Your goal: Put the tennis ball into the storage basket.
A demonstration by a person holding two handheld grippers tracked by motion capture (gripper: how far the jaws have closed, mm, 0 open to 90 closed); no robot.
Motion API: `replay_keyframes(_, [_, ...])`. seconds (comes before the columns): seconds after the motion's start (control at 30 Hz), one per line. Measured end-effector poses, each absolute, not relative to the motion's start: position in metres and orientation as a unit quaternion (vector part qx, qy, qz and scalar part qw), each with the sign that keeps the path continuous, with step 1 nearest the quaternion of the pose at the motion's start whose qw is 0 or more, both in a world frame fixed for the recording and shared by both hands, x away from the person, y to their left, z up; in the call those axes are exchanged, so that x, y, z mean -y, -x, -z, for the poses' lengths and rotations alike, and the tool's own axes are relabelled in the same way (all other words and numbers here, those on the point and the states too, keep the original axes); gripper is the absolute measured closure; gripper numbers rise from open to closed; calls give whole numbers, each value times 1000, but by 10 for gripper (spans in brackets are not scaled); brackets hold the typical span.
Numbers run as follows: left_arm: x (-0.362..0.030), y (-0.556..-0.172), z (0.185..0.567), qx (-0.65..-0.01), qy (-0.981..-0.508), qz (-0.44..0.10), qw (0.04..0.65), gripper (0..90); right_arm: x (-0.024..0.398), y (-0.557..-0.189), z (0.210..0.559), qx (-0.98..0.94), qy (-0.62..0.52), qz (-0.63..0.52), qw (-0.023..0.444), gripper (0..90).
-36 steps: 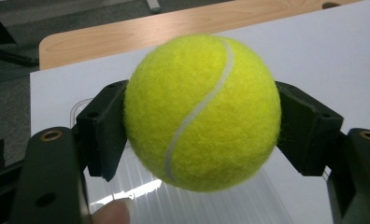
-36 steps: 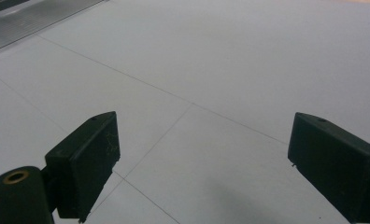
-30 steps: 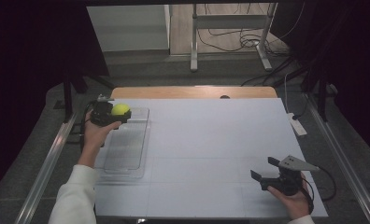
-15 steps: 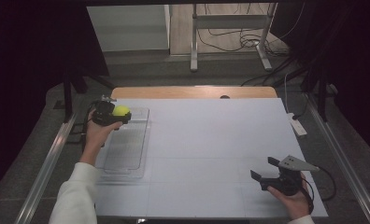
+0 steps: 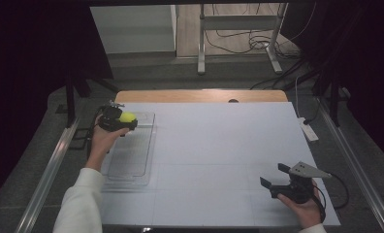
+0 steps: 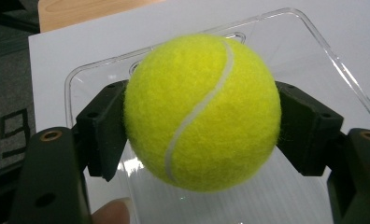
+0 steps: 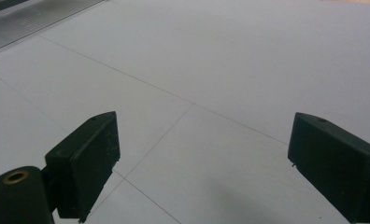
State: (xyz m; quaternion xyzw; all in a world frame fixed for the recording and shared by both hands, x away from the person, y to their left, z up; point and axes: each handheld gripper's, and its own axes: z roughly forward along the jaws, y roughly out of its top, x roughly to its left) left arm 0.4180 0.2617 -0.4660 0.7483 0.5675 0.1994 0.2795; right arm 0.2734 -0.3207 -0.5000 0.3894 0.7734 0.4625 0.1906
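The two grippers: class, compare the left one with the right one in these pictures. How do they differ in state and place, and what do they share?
The left gripper is shut on a yellow tennis ball; the right gripper stands open with nothing between its jaws. The left gripper hangs over the clear tray at the table's far left; the right gripper is at the near right, over the bare white table. Both have black jaws, and a hand holds each.

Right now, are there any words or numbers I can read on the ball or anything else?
None: no words, brands or numbers can be read.
Tennis ball: just a white curved seam, no print on the side that shows.
Clear plastic tray: no label.
White table: thin lines, no writing.
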Motion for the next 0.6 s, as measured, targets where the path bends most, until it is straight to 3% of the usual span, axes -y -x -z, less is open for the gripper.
replay_keyframes(0.6, [-259, -425, 475, -577, -754, -188, 251, 266, 321, -274, 501, -774, -389, -462, 189, 94])
